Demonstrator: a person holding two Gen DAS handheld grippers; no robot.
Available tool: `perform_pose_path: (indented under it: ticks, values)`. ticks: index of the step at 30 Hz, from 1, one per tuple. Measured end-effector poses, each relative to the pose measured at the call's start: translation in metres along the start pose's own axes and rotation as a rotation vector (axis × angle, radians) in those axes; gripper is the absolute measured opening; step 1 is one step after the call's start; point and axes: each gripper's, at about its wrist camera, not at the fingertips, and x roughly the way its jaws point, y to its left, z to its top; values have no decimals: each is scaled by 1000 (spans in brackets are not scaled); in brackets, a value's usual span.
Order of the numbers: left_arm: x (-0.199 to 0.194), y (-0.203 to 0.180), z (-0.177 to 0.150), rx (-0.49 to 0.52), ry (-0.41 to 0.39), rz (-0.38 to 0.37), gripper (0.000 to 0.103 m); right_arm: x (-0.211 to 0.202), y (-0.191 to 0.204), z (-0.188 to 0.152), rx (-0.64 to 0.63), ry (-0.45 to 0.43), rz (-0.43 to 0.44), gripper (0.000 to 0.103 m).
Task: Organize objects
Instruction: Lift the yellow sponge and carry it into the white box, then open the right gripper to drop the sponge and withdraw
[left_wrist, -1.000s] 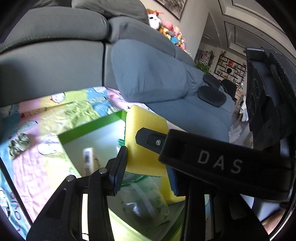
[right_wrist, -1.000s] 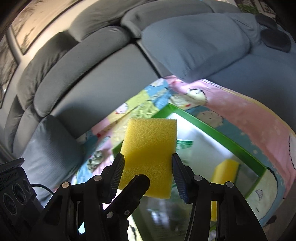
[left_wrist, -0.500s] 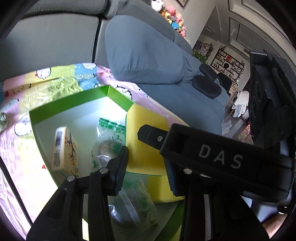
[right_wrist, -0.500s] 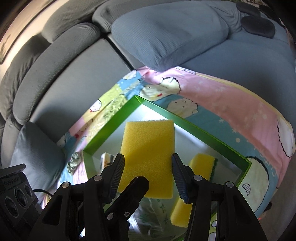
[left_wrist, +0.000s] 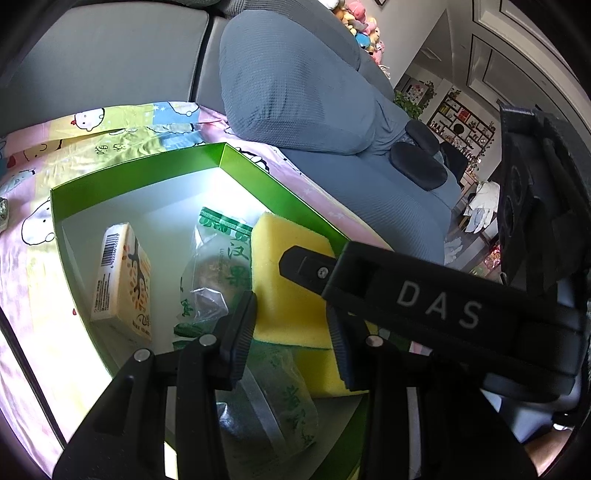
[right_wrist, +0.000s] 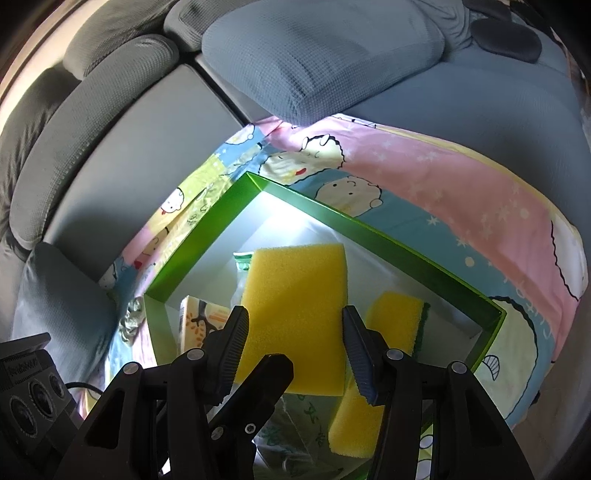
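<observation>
The right tongs (right_wrist: 293, 317) grip a yellow sponge (right_wrist: 295, 295). The two ribbed pads press on its long sides, near the end that is closest to the camera. The sponge hangs over the green box (right_wrist: 207, 229), with its broad flat face up toward the camera. Its long axis runs straight away from the tongs, toward the far corner of the box.

The left tongs (left_wrist: 291, 310) come in from the near side of the box, low over its contents. Their pads stand a little apart and are bare. The held sponge is seen past them, not between them.

The box is shallow, with green walls and a white inside. In its near part a clear packet with green print (left_wrist: 280, 398) lies on the floor of the box. Beside it, near the right wall, lies a second yellow sponge with a green scouring layer (right_wrist: 395, 317). Its long axis goes roughly along that wall. Near the left wall there is a small cream carton with a barcode (left_wrist: 122, 280), with its long side along the wall. Between the carton and the held sponge lies another clear packet (left_wrist: 218, 266). The far corner of the box is bare white.

The box lies on a blanket with cartoon figures in pink, yellow and blue (right_wrist: 461, 192), which is spread on the seat of a grey sofa (right_wrist: 129, 122). Behind the far corner of the box a big blue-grey cushion (right_wrist: 314, 48) rests on the seat. Farther away on the sofa there are two dark oval pads (left_wrist: 417, 166) and, at its end, a heap of plush toys (left_wrist: 362, 26). At the back of the room a dark wall shelf (left_wrist: 461, 122) holds small things.
</observation>
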Motion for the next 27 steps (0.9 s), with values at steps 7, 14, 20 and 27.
perform_pose_path:
  ticks: [7, 14, 20, 27]
  values:
    - [-29, 11, 4, -33, -39, 24, 47, -9, -3, 3, 24, -39, 27, 55]
    - [-102, 45, -2, -50, -177, 229, 76, -19, 12, 1, -12, -75, 66, 55]
    - [-170, 96, -17, -239, -265, 459, 84, -25, 36, -4, -86, -86, 101, 61]
    - [-225, 142, -57, -402, -302, 712, 93, -31, 70, -14, -184, -90, 146, 71]
